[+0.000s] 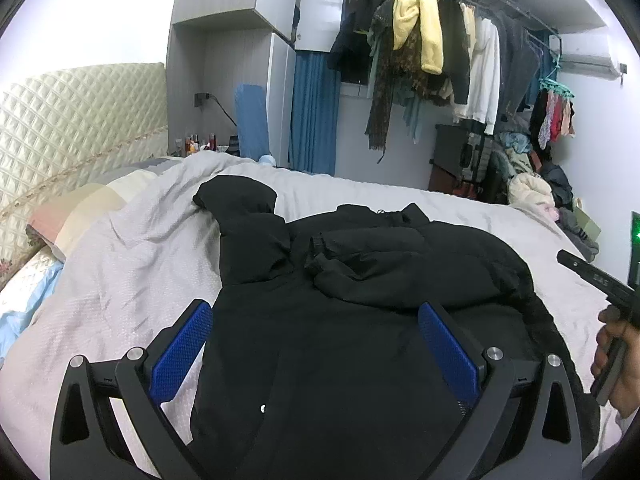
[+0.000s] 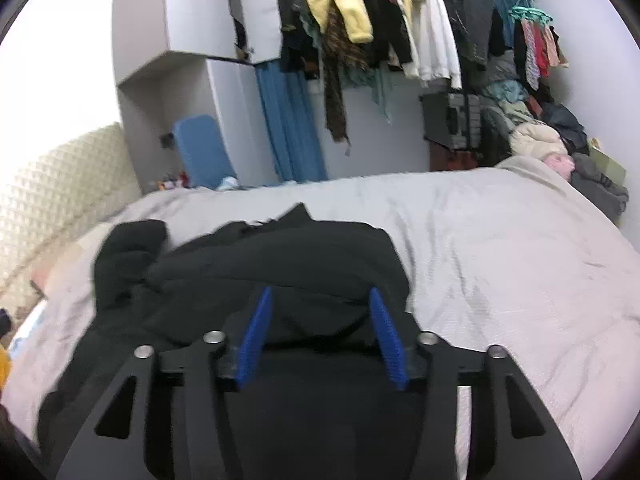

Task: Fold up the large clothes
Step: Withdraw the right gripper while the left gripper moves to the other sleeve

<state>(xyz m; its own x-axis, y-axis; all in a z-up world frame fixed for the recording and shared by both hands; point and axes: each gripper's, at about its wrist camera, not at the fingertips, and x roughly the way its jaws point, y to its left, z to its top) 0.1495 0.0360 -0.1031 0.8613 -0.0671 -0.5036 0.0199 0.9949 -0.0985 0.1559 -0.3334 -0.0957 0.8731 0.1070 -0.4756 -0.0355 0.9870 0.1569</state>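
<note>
Black jacket (image 1: 360, 320) spread on the bed (image 1: 120, 280), over the grey quilt, one sleeve (image 1: 248, 232) reaching from the jacket's body toward the quilted headboard (image 1: 72, 120), the other sleeve (image 1: 368, 252) folded across the jacket's middle. Small white dot (image 1: 263, 408) on the near part of the jacket.

Left hand-held gripper (image 1: 316, 352) released, blue pads spread wide over the near part of the jacket, nothing between them; contact with the cloth not clear. Right hand-held gripper (image 2: 322, 336) also released, pads parted less widely, poised over the jacket's near edge with only black fabric showing behind the gap; touching or not, hard to tell. Right hand (image 1: 618, 364) visible beside the jacket's right edge in the left wrist view, wrapped round a black handle.

Beyond the jacket, past the far edge of the bed: hanging clothes (image 1: 440, 52) on a rail, a yellow fleece (image 1: 418, 20) among them, a blue curtain (image 1: 314, 116), a grey wardrobe (image 1: 224, 60). Heap of clothes (image 1: 536, 184) beyond the bed's far corner, on the jacket's right. Right wrist view slightly blurred.
</note>
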